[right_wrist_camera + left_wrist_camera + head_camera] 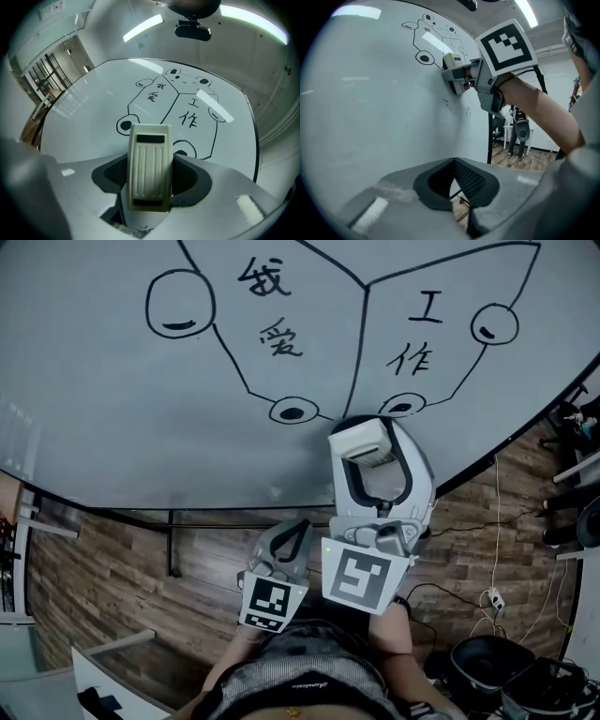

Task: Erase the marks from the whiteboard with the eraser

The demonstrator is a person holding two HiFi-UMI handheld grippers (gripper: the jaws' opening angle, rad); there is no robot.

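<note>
Eraser (149, 166) in the right gripper's (378, 457) tight hold, against the whiteboard (112, 409); left gripper (453, 161) closed and empty.

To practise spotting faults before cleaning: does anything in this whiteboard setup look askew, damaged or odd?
Nothing stands out. The eraser sits straight in the right gripper, against the whiteboard at the lower edge of the drawing, whose lines look unsmudged. The left gripper is shut and empty.
</note>
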